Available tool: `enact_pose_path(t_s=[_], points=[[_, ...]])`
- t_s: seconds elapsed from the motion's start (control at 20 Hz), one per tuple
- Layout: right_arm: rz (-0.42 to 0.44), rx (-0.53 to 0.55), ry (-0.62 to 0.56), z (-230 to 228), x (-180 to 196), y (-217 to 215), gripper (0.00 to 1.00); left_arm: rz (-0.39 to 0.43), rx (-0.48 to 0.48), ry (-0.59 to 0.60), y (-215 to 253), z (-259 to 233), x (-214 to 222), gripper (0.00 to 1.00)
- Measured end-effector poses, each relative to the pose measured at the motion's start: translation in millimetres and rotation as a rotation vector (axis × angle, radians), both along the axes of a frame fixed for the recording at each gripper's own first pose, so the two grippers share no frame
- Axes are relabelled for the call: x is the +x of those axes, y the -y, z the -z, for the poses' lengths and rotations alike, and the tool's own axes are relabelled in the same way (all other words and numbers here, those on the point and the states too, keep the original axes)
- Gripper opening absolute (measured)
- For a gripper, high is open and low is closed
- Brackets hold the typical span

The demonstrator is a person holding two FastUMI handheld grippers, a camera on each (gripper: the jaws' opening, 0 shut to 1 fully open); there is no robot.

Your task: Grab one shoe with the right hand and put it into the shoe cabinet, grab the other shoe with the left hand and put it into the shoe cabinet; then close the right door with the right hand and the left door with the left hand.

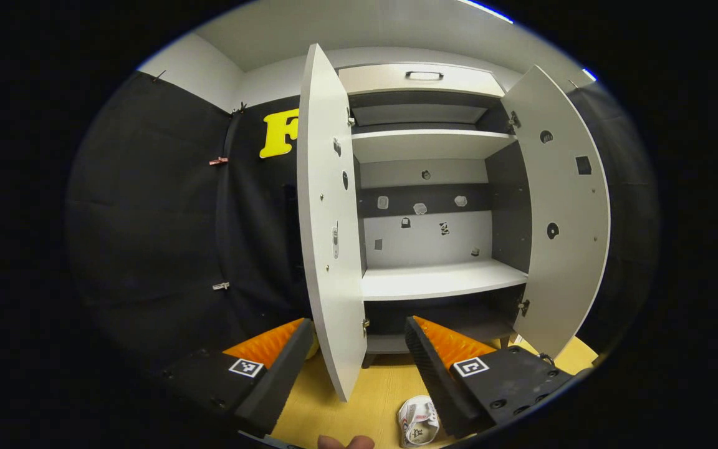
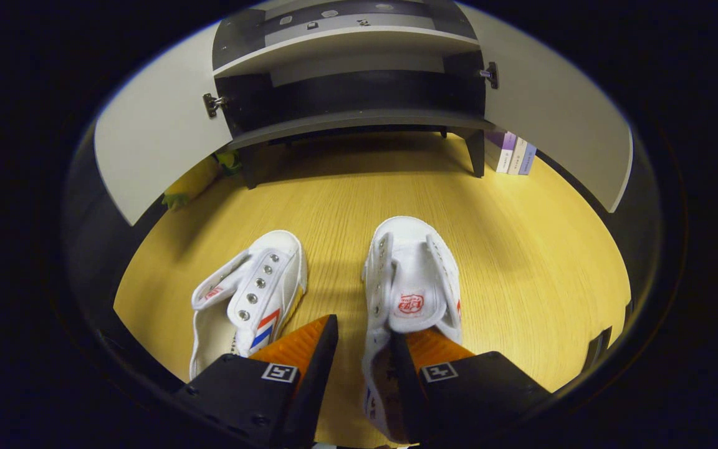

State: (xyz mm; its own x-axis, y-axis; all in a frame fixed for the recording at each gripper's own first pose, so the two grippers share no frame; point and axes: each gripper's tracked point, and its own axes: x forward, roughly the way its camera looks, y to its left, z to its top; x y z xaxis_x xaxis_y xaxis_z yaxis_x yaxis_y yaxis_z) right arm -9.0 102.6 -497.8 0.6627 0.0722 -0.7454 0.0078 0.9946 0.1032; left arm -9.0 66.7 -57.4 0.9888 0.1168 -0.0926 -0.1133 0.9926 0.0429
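Two white canvas shoes lie on the yellow wooden floor (image 2: 521, 249) before the open shoe cabinet (image 2: 346, 118): the left shoe (image 2: 253, 287) tipped on its side, the right shoe (image 2: 412, 287) upright. The right gripper (image 2: 364, 349) straddles the right shoe's inner wall, fingers apart, not yet pinching. The left gripper (image 1: 359, 349) hovers wide open, empty, facing the left door (image 1: 328, 218) and the right door (image 1: 561, 212), both ajar.

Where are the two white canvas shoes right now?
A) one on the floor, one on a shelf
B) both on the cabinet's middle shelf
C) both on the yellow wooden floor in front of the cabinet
C: the right gripper view shows one white canvas shoe and the other white canvas shoe lying on the yellow wooden floor before the open grey-and-white shoe cabinet.
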Motion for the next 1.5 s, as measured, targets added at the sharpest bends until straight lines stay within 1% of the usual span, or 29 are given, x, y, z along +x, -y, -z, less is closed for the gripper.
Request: enact_pose_path(t_s=[0.05, 0.1, 0.2, 0.25, 0.3, 0.35, 0.4, 0.45, 0.5, 0.55, 0.6, 0.75, 0.9, 1.15, 1.3, 1.5], points=[[0.009, -0.006, 0.014, 3.2, 6.2, 3.6, 0.54, 0.000, 0.003, -0.001, -1.5, 0.1, 0.6, 0.94], [0.017, -0.012, 0.021, 4.4, 10.2, 7.6, 0.49, -0.001, 0.007, -0.002, -3.2, 0.7, 1.7, 0.94], [0.030, -0.017, 0.045, 5.2, 19.7, 13.0, 0.49, -0.002, 0.010, -0.002, -6.0, 1.2, 2.2, 0.94], [0.023, 0.003, 0.050, 8.5, 26.9, 12.1, 0.49, -0.001, 0.008, -0.002, -7.5, 1.6, 2.9, 0.94], [0.003, 0.019, 0.059, 1.7, 27.3, 9.4, 0.41, -0.003, 0.007, -0.003, -7.8, 3.2, 2.6, 0.94], [-0.024, 0.036, 0.039, 9.8, 27.2, 3.1, 0.41, -0.002, 0.005, -0.004, -8.8, 4.2, 2.9, 0.94], [-0.043, 0.038, 0.048, 7.8, 29.3, 2.8, 0.14, -0.003, 0.004, -0.007, -9.5, 5.3, 3.3, 0.94], [-0.067, 0.041, 0.028, 9.2, 28.4, 1.7, 0.14, -0.005, 0.002, -0.007, -11.0, 5.5, 4.4, 0.94], [-0.084, 0.054, 0.027, 8.1, 27.9, 1.9, 0.09, -0.008, -0.003, -0.006, -12.1, 6.0, 3.9, 0.94], [-0.093, 0.077, 0.014, 8.3, 28.4, 2.9, 0.09, -0.008, -0.010, -0.004, -13.0, 5.6, 4.8, 0.94], [-0.083, 0.101, 0.005, 4.1, 27.2, 4.8, 0.05, -0.006, -0.018, -0.004, -12.5, 5.7, 4.5, 0.94], [-0.086, 0.101, 0.010, -10.7, 27.7, 13.7, 0.05, -0.004, -0.026, -0.002, -12.2, 6.5, 5.7, 0.94], [-0.088, 0.133, 0.050, -47.5, 28.4, 11.0, 0.05, 0.000, -0.033, 0.010, -9.6, 5.0, 6.4, 0.94], [-0.101, 0.153, 0.135, -135.1, 46.1, 1.2, 0.05, 0.014, -0.046, 0.025, -4.8, 3.0, 6.4, 0.94], [-0.096, 0.125, 0.170, -189.0, 67.4, 0.6, 0.05, 0.027, -0.060, 0.035, -1.0, 2.3, 8.3, 0.94], [-0.086, 0.140, 0.260, -265.5, 107.0, -4.8, 0.05, 0.048, -0.073, 0.040, 7.1, 3.8, 11.3, 0.94]])
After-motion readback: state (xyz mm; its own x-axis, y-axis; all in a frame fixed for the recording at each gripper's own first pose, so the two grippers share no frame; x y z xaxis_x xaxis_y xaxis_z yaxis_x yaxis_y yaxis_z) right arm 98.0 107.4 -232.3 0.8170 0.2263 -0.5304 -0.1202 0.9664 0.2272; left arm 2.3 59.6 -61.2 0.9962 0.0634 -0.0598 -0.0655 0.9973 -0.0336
